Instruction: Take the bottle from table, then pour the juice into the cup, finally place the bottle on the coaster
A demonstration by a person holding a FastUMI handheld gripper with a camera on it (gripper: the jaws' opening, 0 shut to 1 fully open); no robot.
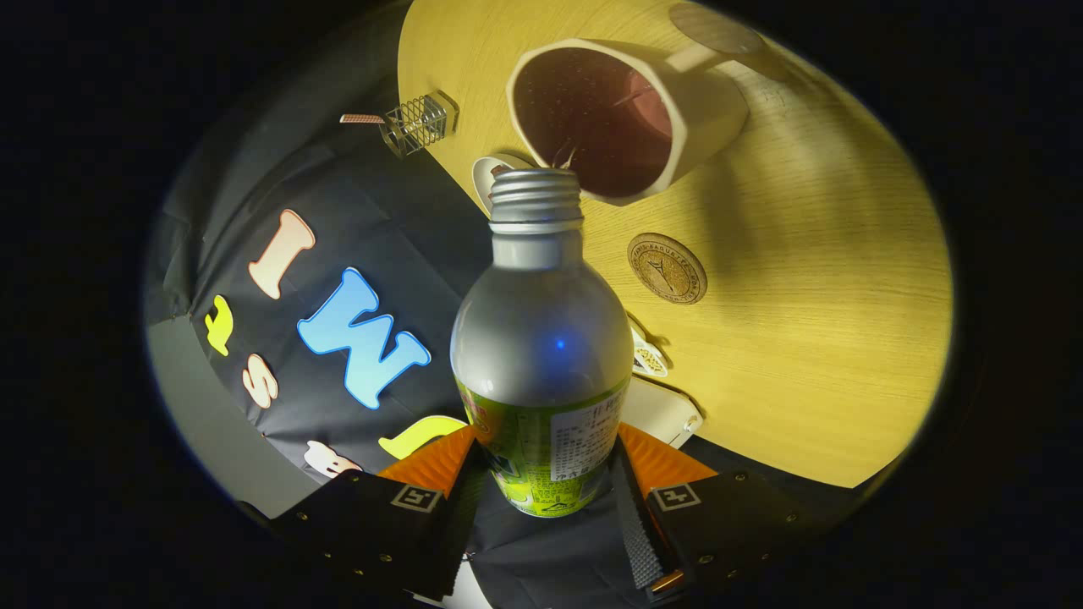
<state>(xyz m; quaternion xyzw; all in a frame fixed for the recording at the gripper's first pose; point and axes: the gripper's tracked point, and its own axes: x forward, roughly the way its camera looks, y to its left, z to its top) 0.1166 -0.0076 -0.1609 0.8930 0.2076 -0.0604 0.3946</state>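
My gripper (546,469) is shut on a silver metal bottle (541,338) with a green label, both fingers pressing its lower body. The bottle is uncapped and tipped, its threaded mouth (535,182) held at the rim of a cream mug (626,118). The mug stands on the wooden table (804,279), its inside dark reddish and speckled. A thin trickle shows at the bottle's mouth over the mug's rim. A round cork coaster (667,268) lies on the table just beyond the bottle's shoulder, beside the mug.
A second round coaster (715,30) lies past the mug's handle. A small wire holder (416,125) sits at the table's edge. A white dish (495,173) peeks out behind the bottle's neck. Small white objects (656,372) lie near the bottle's side.
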